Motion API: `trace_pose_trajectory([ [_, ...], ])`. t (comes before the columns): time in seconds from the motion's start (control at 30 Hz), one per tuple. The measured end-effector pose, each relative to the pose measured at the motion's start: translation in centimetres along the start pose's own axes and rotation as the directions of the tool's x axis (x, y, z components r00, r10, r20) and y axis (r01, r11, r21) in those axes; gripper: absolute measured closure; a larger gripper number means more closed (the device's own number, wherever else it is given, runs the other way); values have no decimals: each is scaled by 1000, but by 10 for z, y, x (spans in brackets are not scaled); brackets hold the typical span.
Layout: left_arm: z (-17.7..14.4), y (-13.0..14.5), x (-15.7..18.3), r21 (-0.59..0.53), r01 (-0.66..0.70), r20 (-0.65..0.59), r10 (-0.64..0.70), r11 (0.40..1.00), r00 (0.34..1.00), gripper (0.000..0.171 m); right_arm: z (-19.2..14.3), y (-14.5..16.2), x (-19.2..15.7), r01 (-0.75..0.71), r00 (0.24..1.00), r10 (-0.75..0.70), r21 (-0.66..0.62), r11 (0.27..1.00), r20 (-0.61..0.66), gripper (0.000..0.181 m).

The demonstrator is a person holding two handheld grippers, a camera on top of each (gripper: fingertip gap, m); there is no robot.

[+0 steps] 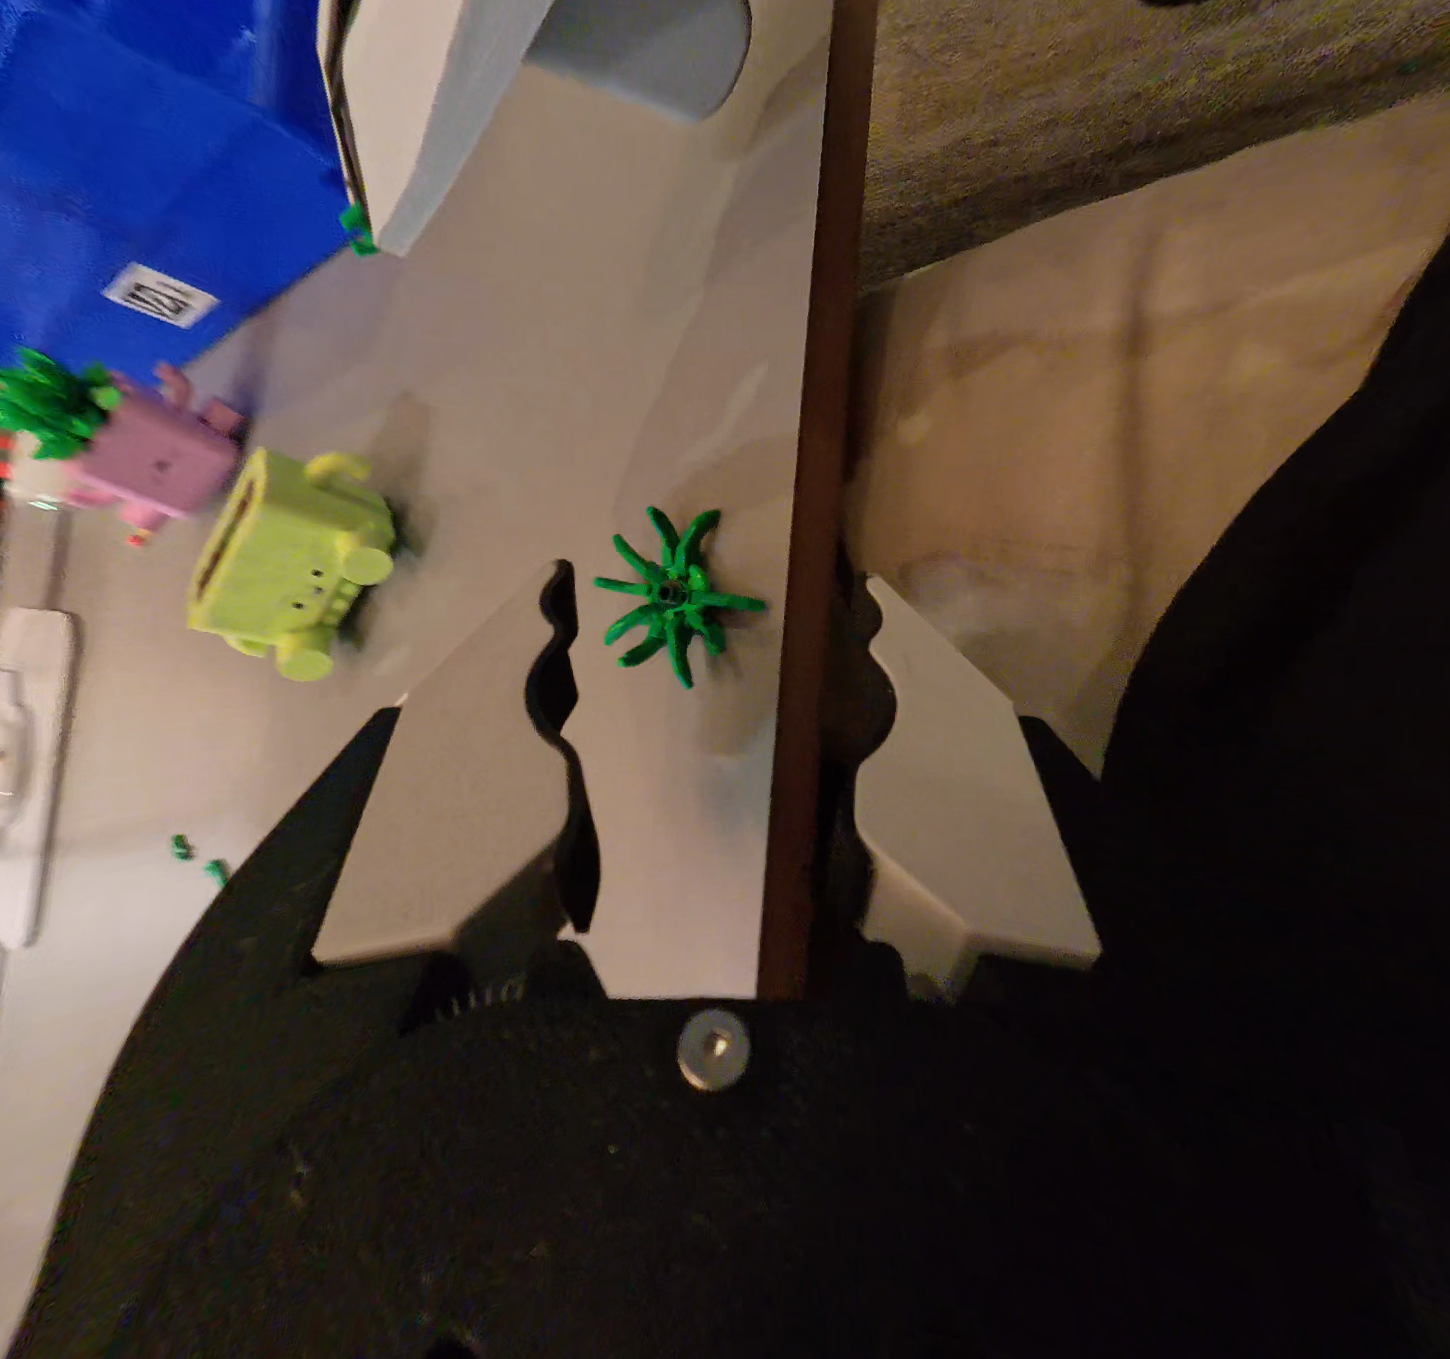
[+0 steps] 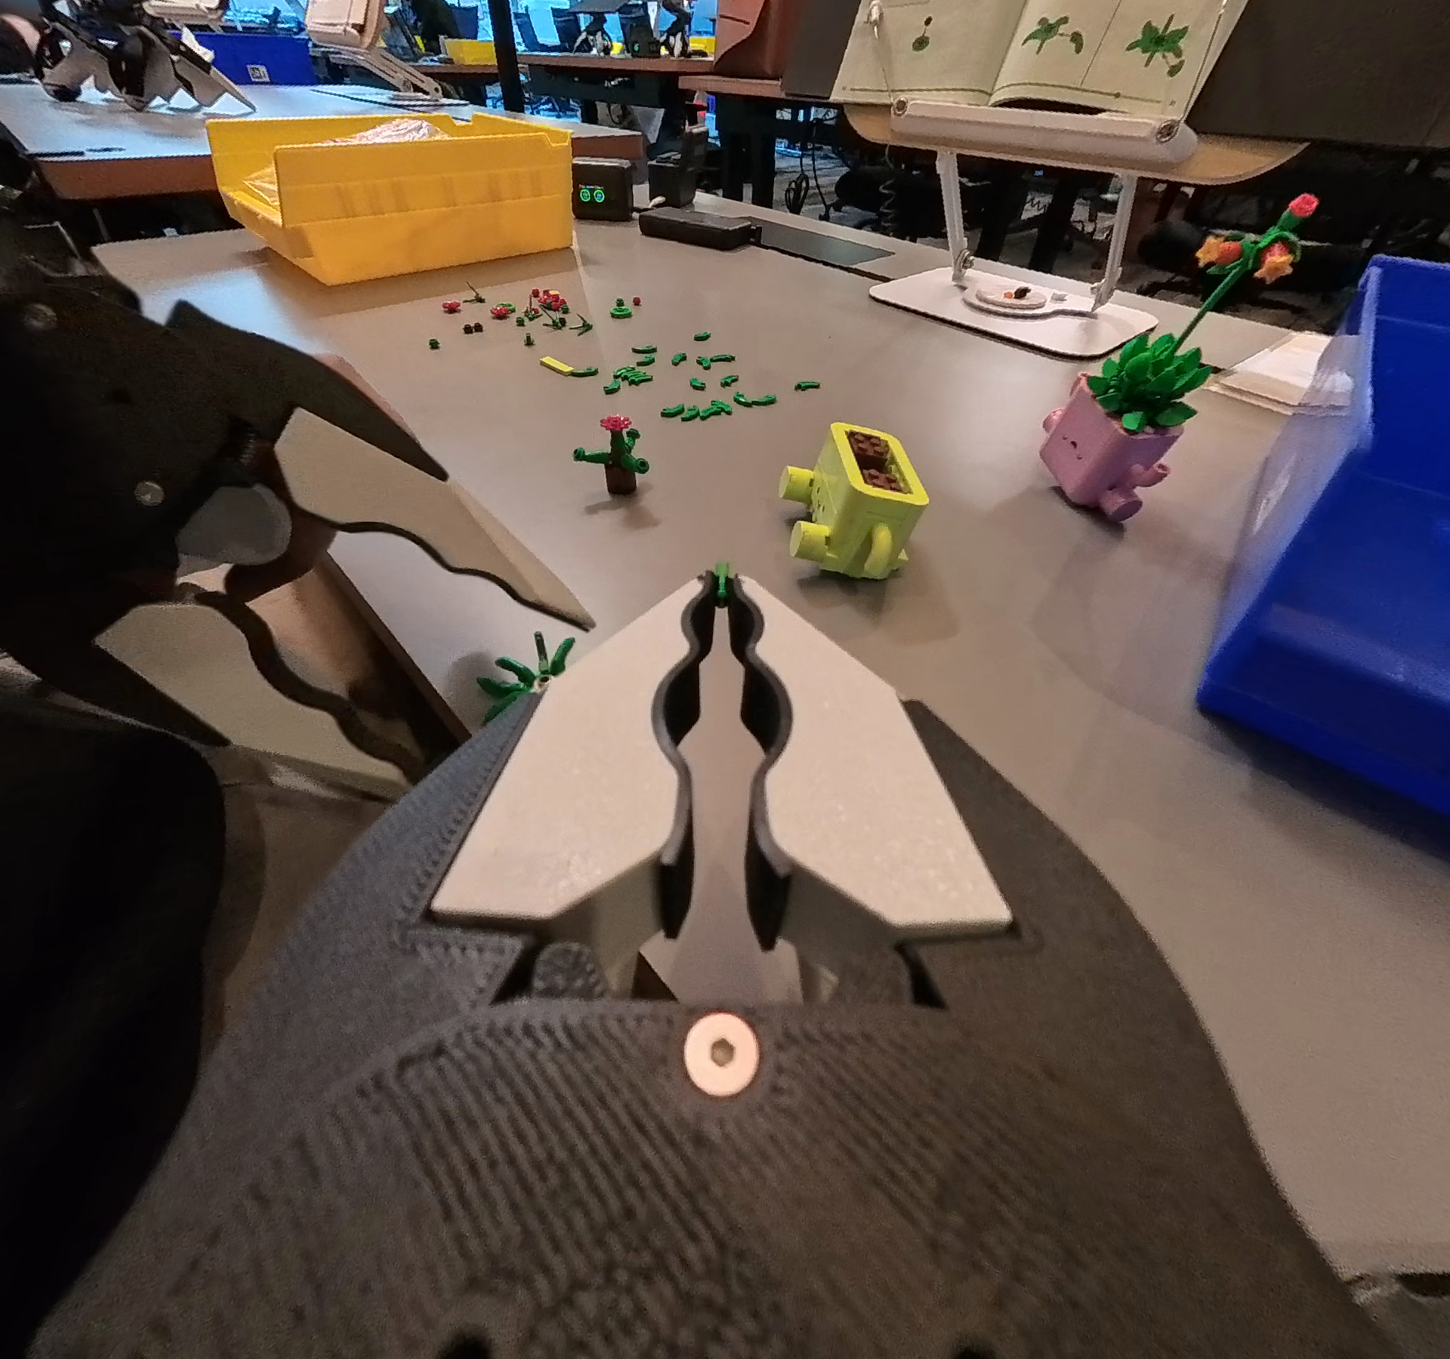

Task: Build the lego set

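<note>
My left gripper [image 1: 715, 576] is open over the table's near edge, above a green spiky leaf piece [image 1: 679, 600] that lies on the grey table [image 1: 549, 380]. The piece sits between the fingertips and untouched. In the right wrist view the leaf piece [image 2: 522, 674] lies below the left gripper's upper finger [image 2: 439, 529]. My right gripper [image 2: 720, 588] is shut on a small green piece [image 2: 720, 582] above the table. It also shows in the left wrist view [image 1: 365, 235]. A lime pot [image 2: 855, 498] lies tipped, and a lilac pot [image 2: 1098, 451] holds a plant.
Loose green and red pieces [image 2: 690, 380] are scattered mid-table, with a small flower on a brown base [image 2: 620, 451]. A yellow bin [image 2: 392, 192] stands at the back left and a blue bin [image 2: 1334, 576] at the right. An open instruction booklet [image 2: 1043, 27] rests on a stand.
</note>
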State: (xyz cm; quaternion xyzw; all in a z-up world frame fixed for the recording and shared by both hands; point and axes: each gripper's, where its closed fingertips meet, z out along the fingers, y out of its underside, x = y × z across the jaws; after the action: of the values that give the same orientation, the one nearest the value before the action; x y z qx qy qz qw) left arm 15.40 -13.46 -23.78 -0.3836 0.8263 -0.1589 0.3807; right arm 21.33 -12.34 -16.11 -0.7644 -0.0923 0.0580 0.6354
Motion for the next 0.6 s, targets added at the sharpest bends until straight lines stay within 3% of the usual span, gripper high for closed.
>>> trace_pose_trajectory([
  [0.1,-1,3,-2,0,-85,41,85,996,996,118,2,3,-1,-10,1000,10,-10,1000,12,180],
  [0.4,2,12,9,-7,-126,-44,125,992,991,120,13,46,-10,-98,991,119,-249,964,68,179],
  [0.6,2,9,7,-5,-157,-31,157,988,987,129,14,46,-10,-101,990,122,-248,964,69,179],
])
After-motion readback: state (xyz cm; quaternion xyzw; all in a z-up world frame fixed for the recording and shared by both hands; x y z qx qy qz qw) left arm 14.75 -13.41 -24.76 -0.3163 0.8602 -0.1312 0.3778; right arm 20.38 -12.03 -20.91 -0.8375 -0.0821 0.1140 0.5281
